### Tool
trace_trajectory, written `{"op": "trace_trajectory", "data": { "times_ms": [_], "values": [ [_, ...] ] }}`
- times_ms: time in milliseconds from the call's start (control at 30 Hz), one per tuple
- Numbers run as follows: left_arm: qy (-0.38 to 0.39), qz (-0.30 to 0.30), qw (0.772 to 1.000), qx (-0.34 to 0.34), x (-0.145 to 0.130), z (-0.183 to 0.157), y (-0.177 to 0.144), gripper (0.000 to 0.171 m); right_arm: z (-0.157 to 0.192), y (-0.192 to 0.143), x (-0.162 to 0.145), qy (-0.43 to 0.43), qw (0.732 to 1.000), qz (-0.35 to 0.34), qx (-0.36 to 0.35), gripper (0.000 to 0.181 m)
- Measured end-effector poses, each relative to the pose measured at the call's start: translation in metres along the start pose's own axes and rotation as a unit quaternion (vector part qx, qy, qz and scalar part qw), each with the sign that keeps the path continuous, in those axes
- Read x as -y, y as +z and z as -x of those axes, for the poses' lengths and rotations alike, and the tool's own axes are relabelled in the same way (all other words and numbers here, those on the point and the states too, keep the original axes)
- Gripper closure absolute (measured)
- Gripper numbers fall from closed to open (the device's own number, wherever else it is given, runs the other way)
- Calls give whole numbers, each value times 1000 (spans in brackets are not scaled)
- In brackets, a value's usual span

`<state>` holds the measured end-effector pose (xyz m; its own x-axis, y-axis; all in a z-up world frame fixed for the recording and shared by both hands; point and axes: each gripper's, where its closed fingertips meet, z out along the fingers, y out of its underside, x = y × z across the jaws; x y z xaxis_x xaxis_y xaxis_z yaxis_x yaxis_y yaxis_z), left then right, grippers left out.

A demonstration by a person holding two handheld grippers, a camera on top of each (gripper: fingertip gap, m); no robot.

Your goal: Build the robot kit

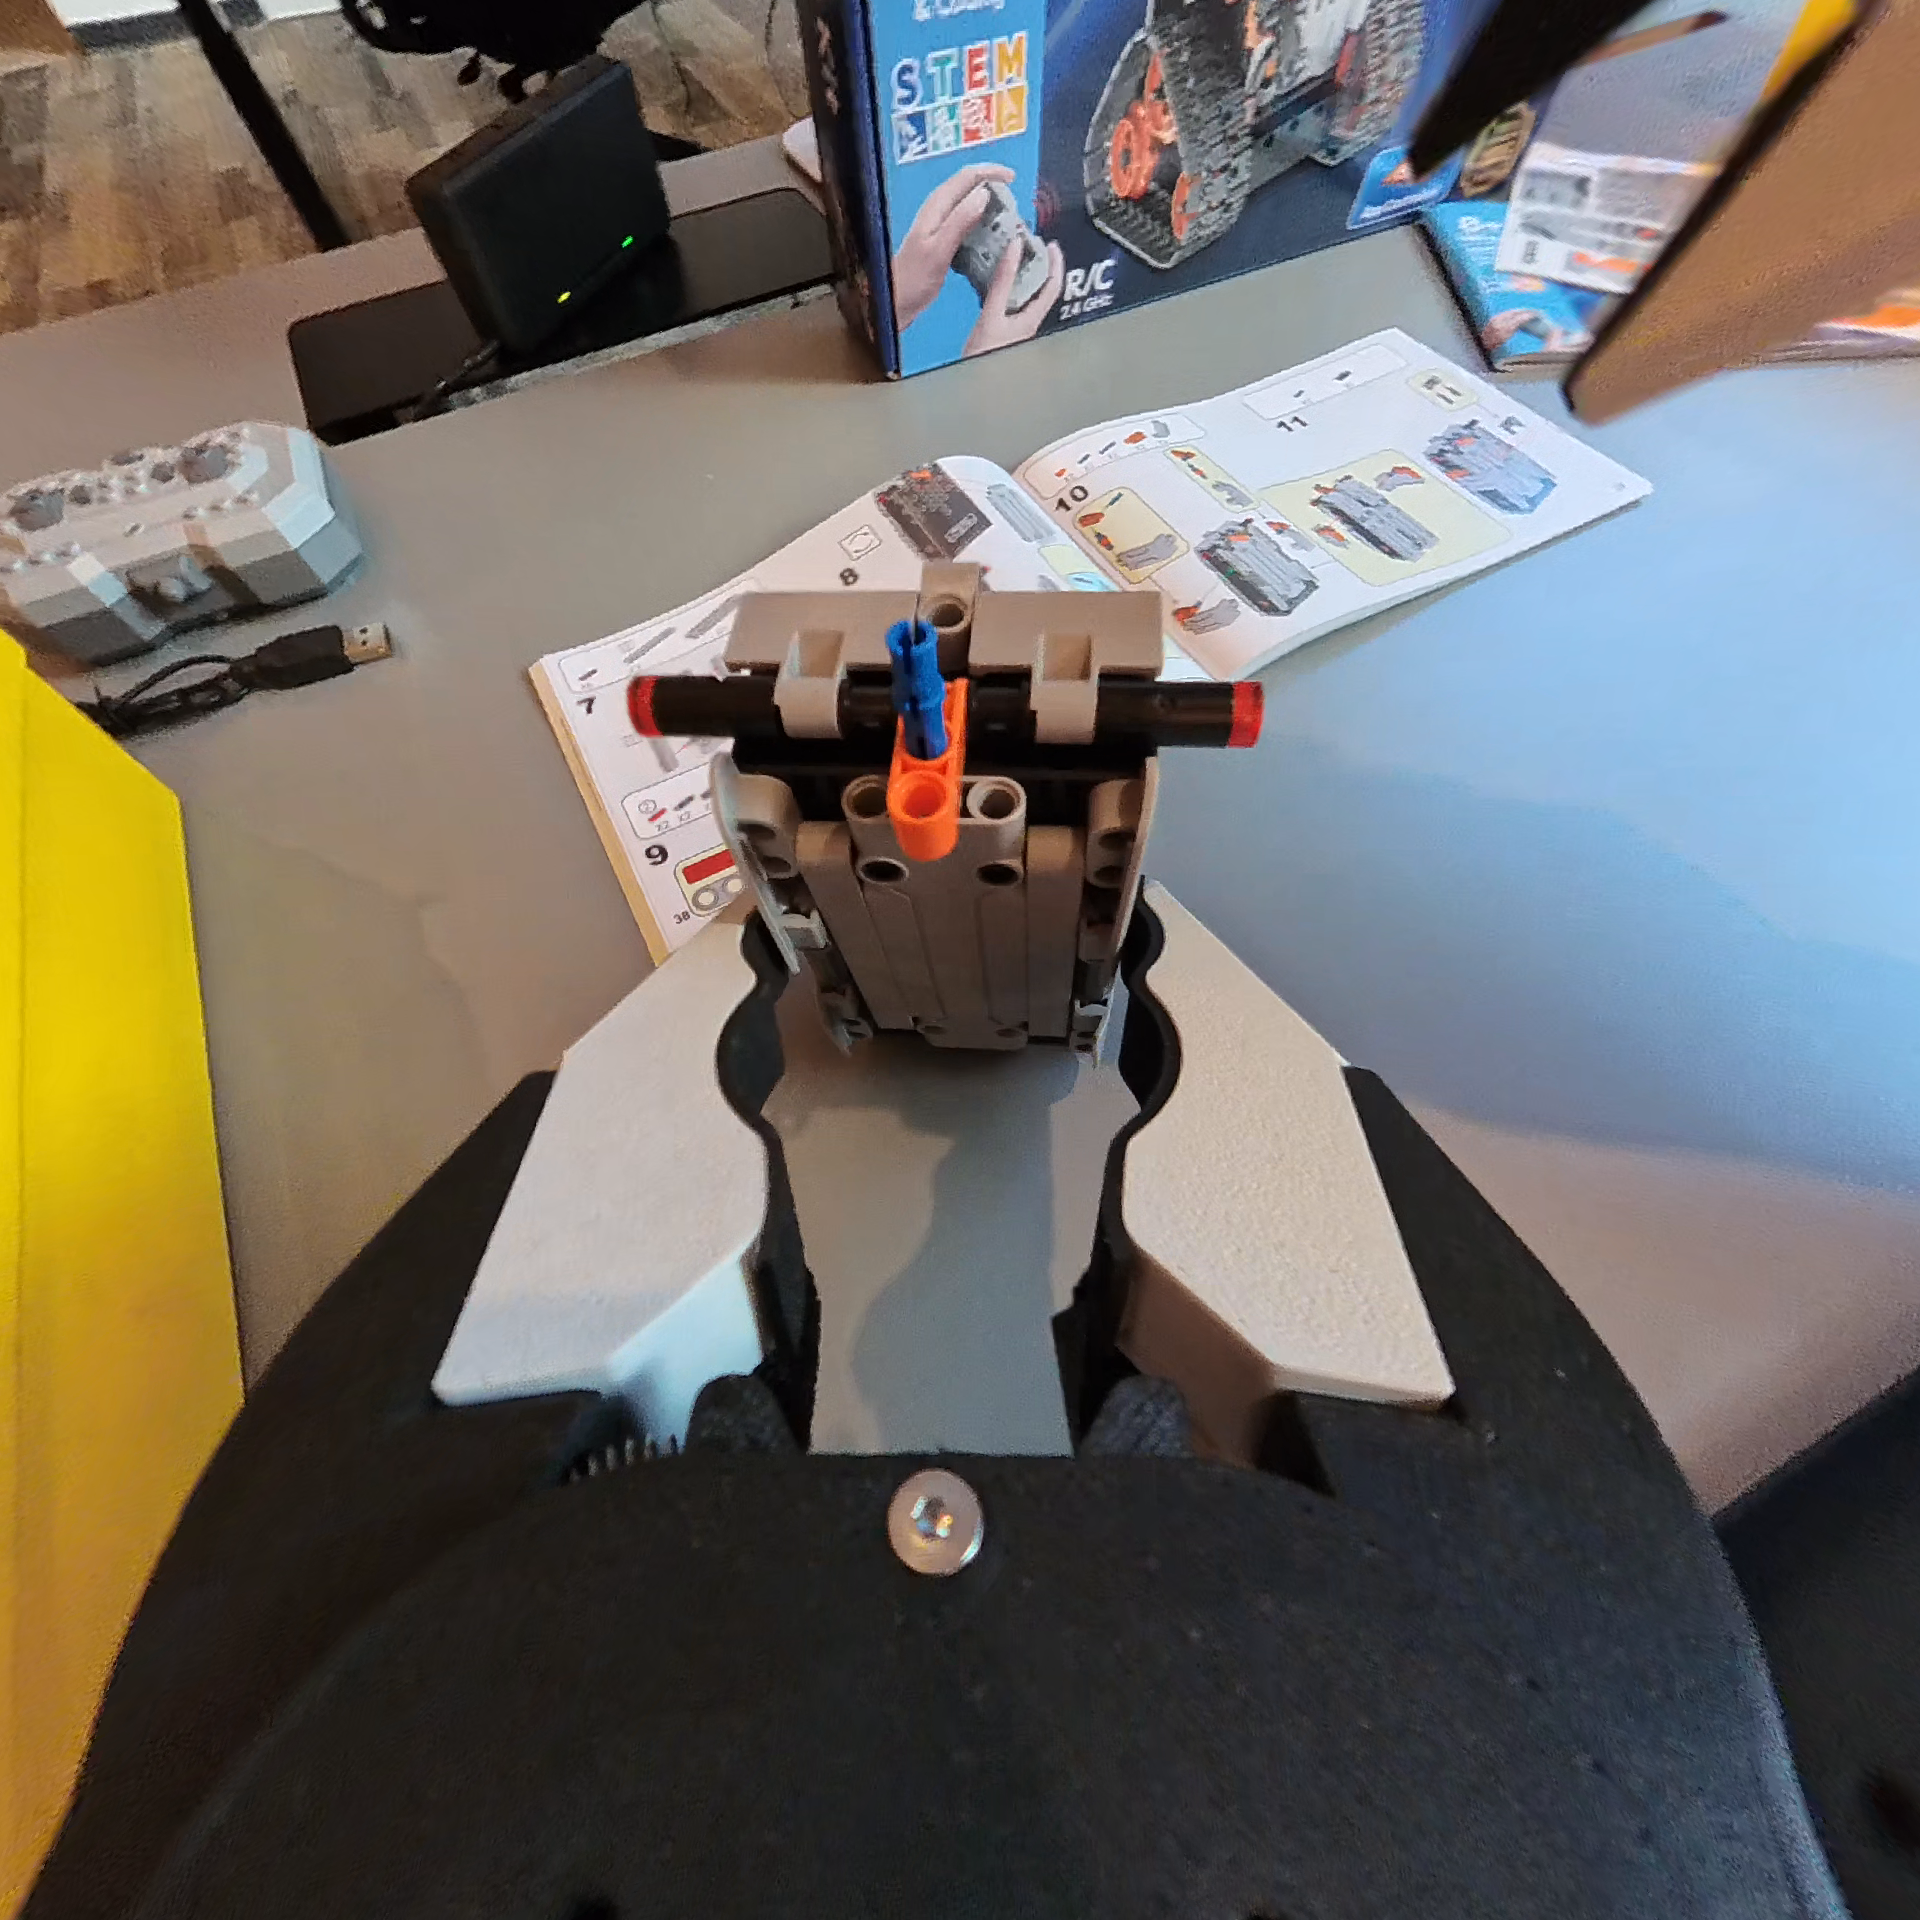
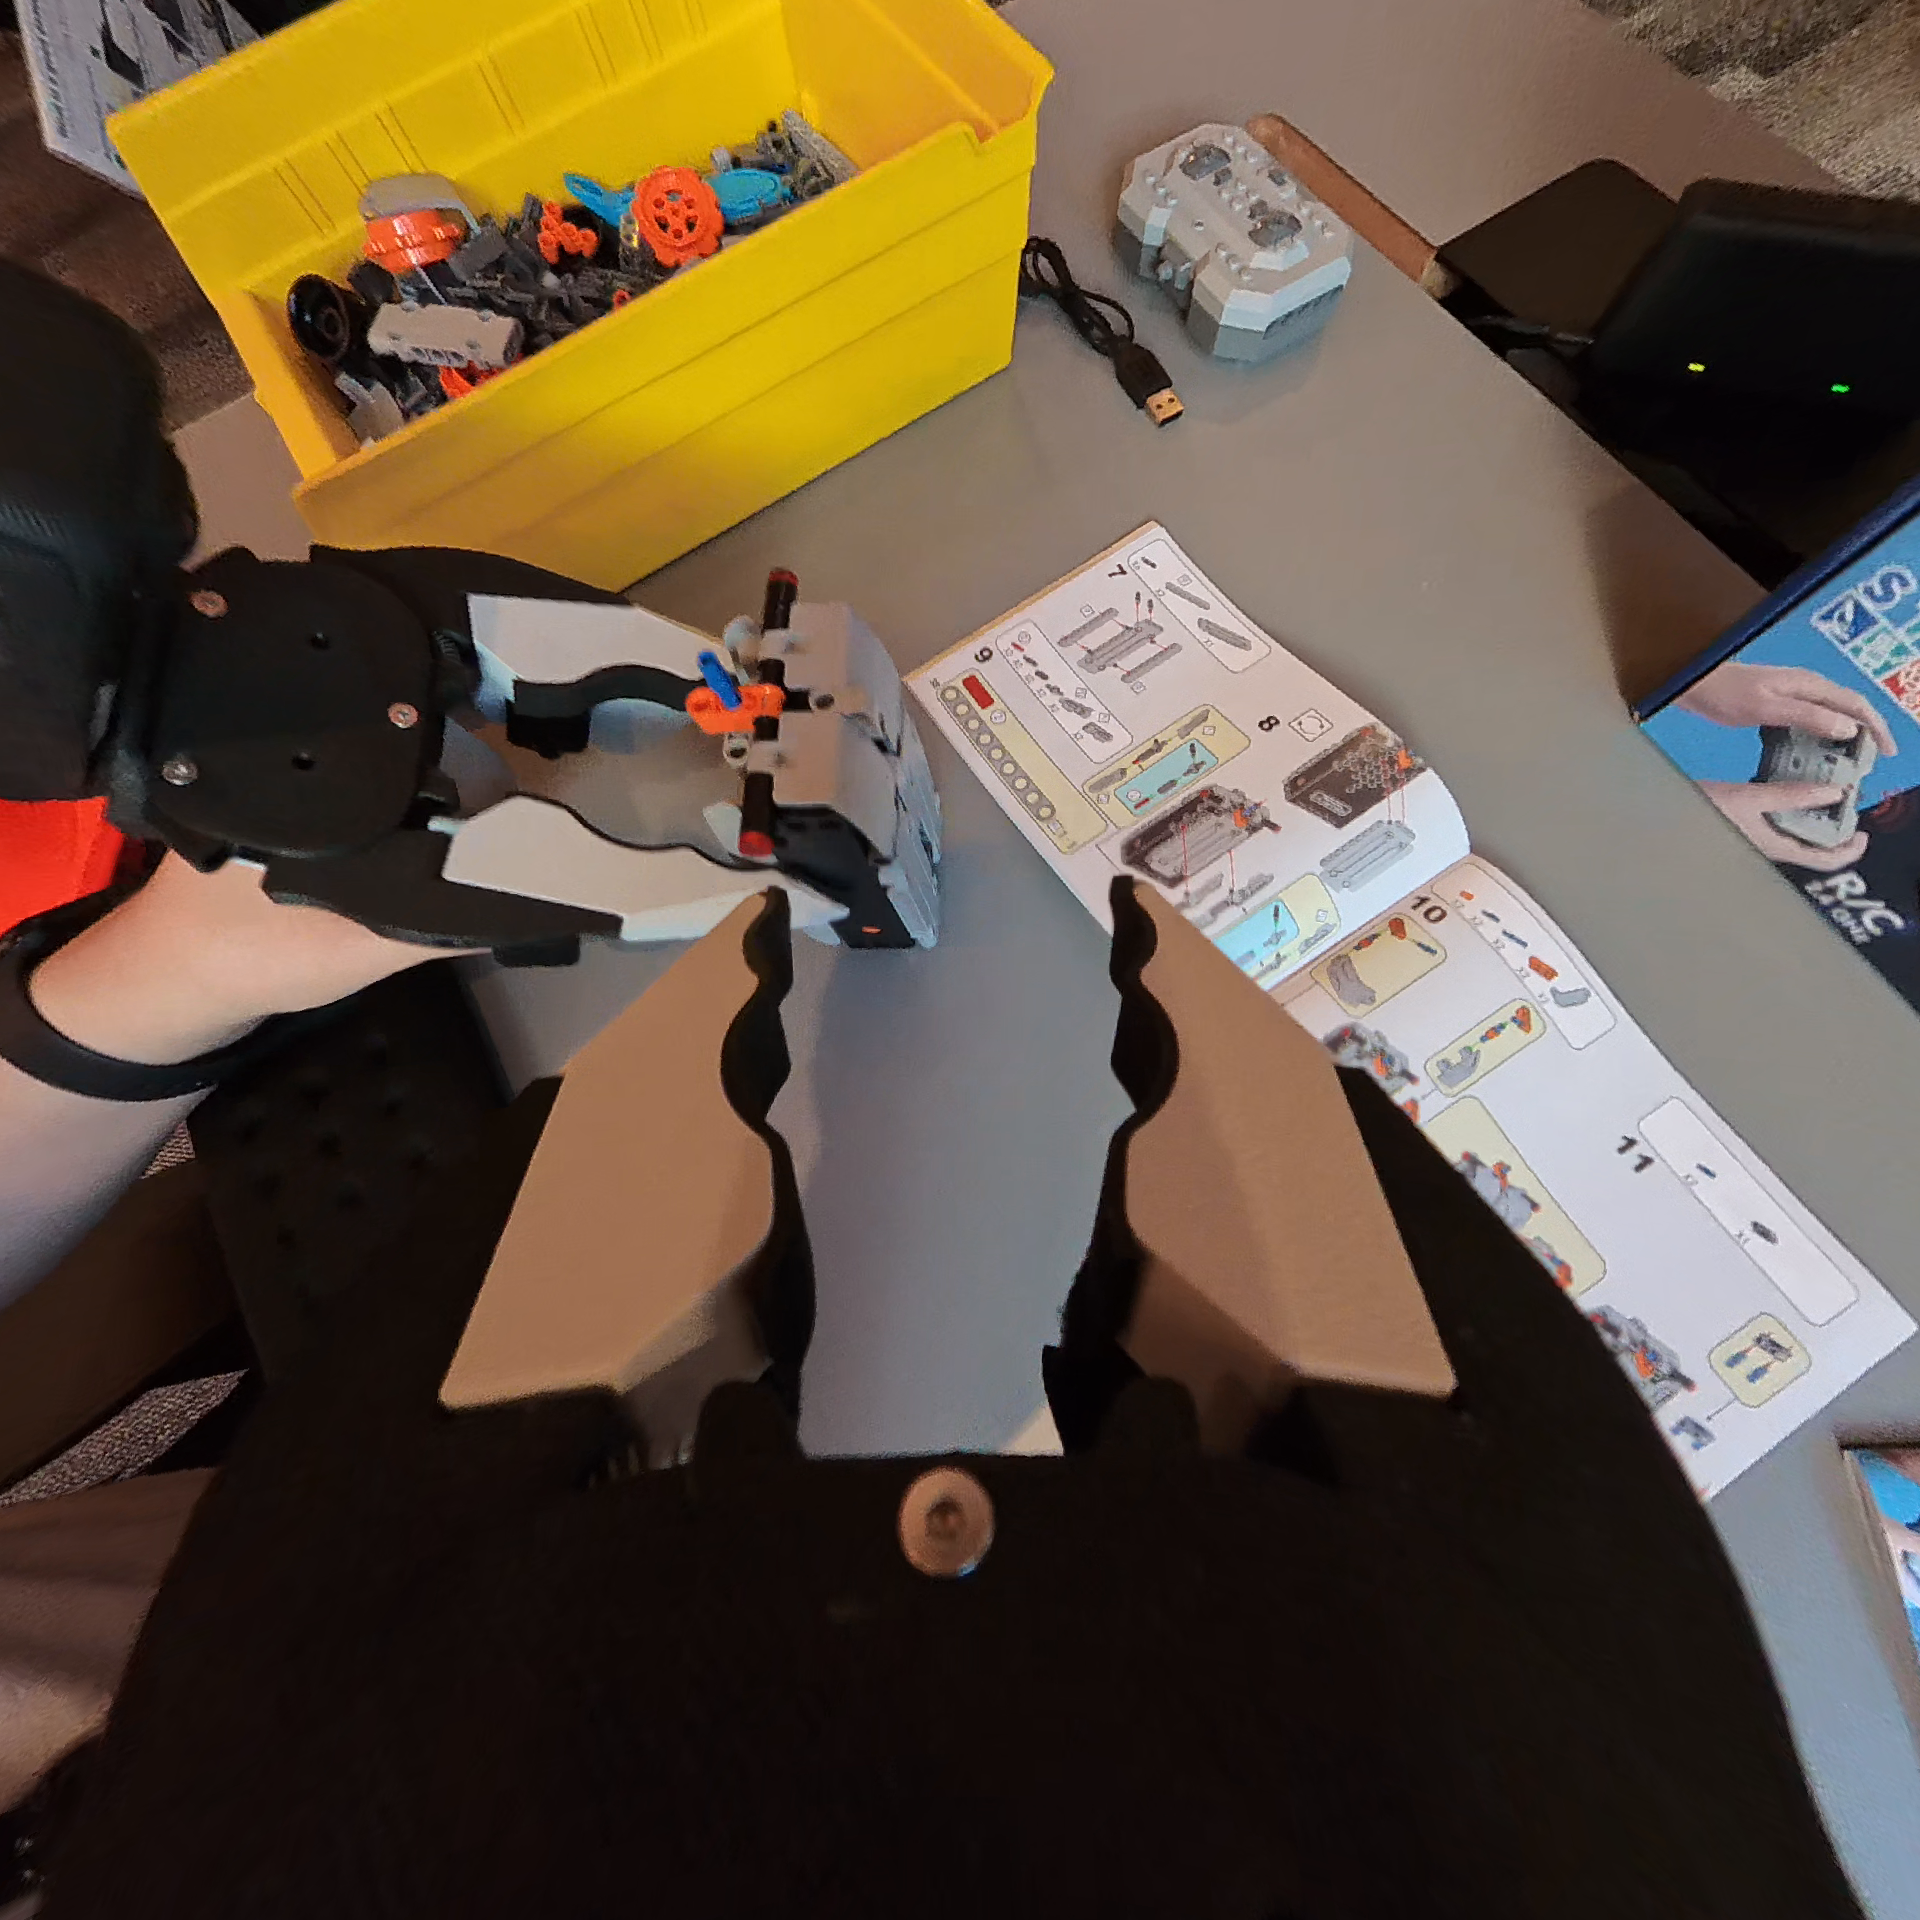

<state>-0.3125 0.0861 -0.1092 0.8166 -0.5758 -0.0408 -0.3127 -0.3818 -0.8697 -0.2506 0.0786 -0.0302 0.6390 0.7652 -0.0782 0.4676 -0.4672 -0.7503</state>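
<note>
Black grippers (image 2: 945, 925) — pale scalloped jaws, silver screws

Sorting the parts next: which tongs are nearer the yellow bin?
Left. The left tongs, shut on the brick model, sit just in front of the yellow bin; the right tongs hang open, farther back.
</note>
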Motion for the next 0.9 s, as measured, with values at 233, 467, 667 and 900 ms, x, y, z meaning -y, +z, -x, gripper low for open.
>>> {"op": "trace_trajectory", "data": {
  "times_ms": [233, 467, 667, 900],
  "values": [
    [-34, 26, 994, 101, -7, 16, -9, 108, -36, -5, -61, 28, 1000, 9, -6, 118],
    [-105, 41, 969, 219, -18, 66, -23, 108, -84, -30, -109, 100, 995, -7, -19, 120],
    [-124, 30, 957, 259, -14, 67, -17, 108, -96, -39, -132, 115, 993, 2, -18, 120],
    [-114, 26, 959, 260, -13, 61, -14, 98, -101, -41, -138, 104, 994, -21, -20, 118]
  ]
}}
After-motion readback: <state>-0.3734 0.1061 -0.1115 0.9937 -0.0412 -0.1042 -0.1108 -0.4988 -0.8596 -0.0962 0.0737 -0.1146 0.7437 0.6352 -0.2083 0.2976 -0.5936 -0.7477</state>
